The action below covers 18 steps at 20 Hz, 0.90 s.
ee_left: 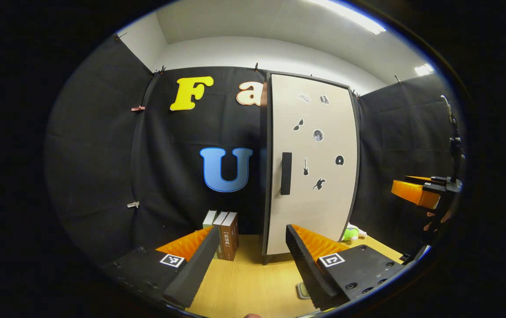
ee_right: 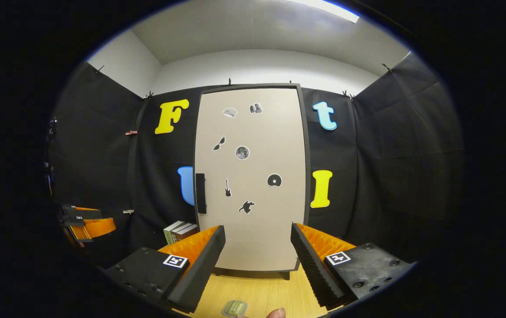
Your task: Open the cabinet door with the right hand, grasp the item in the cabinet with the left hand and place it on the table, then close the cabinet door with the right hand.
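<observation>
A tall cabinet stands at the back of the wooden table, its beige door (ee_left: pixel 312 163) (ee_right: pixel 251 176) closed and dotted with small dark stickers. A black vertical handle (ee_left: pixel 285 173) (ee_right: pixel 200 193) sits on the door's left edge. What is inside the cabinet is hidden. My left gripper (ee_left: pixel 251 265) is open, well short of the cabinet and aimed near its left edge. My right gripper (ee_right: pixel 257 265) is open, facing the middle of the door from a distance. In the left gripper view the other gripper (ee_left: pixel 416 192) shows at far right with a hand behind it.
Several upright books (ee_left: pixel 224 234) (ee_right: pixel 180 231) stand left of the cabinet against the wall. A small green and white soft toy (ee_left: pixel 352 232) lies to the cabinet's right. A small pale green object (ee_right: pixel 234 308) (ee_left: pixel 302 290) lies on the table (ee_left: pixel 244 282) near the grippers.
</observation>
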{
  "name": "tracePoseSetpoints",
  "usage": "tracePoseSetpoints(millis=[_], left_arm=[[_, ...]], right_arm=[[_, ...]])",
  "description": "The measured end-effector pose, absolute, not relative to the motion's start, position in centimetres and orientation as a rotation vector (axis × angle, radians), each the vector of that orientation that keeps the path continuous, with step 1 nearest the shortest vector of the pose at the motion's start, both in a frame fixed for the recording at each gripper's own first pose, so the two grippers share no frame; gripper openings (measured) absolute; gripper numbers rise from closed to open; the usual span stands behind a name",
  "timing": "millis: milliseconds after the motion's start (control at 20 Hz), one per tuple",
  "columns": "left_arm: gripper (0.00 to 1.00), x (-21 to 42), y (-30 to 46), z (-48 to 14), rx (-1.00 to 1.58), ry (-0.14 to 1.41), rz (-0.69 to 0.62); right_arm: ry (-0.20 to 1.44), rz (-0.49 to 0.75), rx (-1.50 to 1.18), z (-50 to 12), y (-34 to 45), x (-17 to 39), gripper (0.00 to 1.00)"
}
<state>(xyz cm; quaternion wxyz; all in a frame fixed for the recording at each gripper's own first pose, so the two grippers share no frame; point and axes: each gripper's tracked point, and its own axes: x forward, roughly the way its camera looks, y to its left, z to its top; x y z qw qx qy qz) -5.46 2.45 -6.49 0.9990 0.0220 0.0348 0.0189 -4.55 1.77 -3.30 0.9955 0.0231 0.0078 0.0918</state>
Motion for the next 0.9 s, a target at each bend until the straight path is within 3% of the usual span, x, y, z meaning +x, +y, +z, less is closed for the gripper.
tracePoseSetpoints(millis=[500, 900], left_arm=[[0.95, -3.7, -1.7, -6.9, 0.061, 0.047, -0.028], [0.95, -3.4, -4.0, -7.4, 0.069, 0.027, -0.007]], right_arm=[[-0.005, 0.220, 0.091, -3.2, -0.6, -3.9, 0.98], [0.016, 0.268, 0.104, -4.8, -0.5, -4.4, 0.98]])
